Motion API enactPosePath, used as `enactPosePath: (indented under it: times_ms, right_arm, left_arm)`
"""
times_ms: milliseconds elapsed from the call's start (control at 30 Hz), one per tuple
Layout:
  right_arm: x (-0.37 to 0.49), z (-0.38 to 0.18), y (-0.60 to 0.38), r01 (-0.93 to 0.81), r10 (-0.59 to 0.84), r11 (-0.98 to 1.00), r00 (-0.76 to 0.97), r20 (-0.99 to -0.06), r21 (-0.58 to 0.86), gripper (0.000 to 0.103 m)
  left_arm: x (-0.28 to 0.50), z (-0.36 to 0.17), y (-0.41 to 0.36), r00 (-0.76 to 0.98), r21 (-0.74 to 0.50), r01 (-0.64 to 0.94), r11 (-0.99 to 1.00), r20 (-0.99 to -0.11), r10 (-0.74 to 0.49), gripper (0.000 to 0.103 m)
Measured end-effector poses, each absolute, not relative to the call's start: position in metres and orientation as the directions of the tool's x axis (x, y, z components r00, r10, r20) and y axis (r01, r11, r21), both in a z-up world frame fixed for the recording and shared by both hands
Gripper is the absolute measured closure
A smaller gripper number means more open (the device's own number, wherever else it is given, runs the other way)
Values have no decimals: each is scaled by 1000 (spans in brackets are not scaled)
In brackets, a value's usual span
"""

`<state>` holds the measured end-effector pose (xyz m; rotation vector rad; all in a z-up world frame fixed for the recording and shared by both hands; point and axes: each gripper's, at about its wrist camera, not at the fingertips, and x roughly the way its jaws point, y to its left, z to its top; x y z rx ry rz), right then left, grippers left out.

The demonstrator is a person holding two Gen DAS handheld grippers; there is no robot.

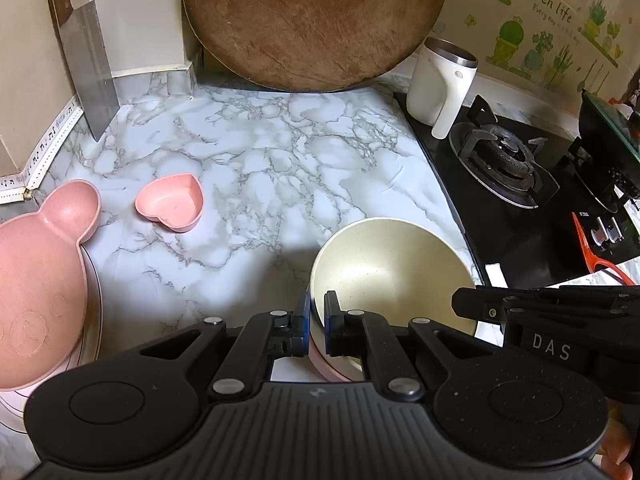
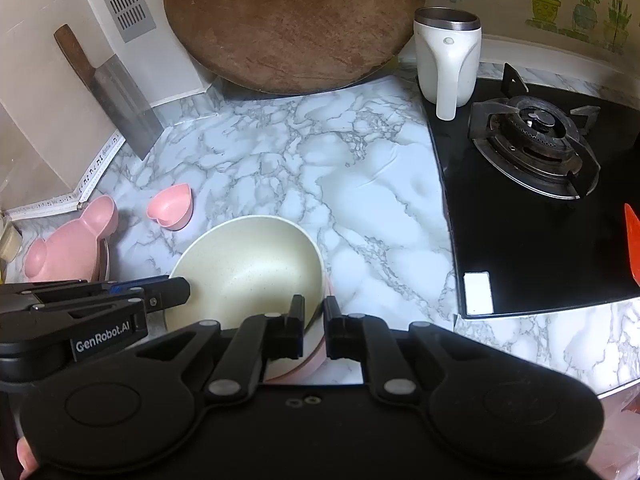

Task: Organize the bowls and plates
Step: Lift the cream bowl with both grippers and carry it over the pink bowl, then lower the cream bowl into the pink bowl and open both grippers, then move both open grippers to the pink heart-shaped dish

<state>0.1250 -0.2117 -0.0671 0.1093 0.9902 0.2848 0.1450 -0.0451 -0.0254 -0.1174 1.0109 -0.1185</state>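
Cream bowl (image 1: 390, 268), speckled and round, sits near the front of the marble bench (image 1: 256, 168), nested in a pink dish (image 2: 298, 366) whose edge shows beneath it; left claw (image 1: 317, 330) pinches its near rim, one pad inside the wall and one outside; right claw (image 2: 314, 332) is clamped the same way on the opposite side of the rim. It looks stiff, glazed, likely slippery and chippable, moderately heavy; the thin rim is the sensible hold, and two grips should stop it tipping. Pink bear-shaped plate (image 1: 38, 280) and heart-shaped bowl (image 1: 172, 204) lie well apart to the left; these look like light plastic.
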Motion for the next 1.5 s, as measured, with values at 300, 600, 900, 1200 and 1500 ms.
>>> enactPosePath:
  times_ms: [300,600,900,1200,1500]
  right_arm:
    - [128,-66,-212,-189,300,953,494,-816,236,84]
    - [128,-58,-216,-207,299,953,512,-805,223,78]
    - [131,-27,-200,-315,363,923,519,-774,222,61]
    - [150,-4,-170,-414,425,884,520,-741,216,41]
    - [177,-1,-140,-479,476,846,483,-735,234,29]
  left_arm:
    - [147,-26,-44,515,-163,50,985,-841,-165,97]
    - [142,-17,-40,533,-171,63,983,-827,-178,97]
    - [137,0,-28,570,-170,49,984,-804,-167,97]
    - [135,30,10,653,-170,-34,985,-750,-107,93]
    - [143,33,53,667,-186,-157,970,-745,-35,91]
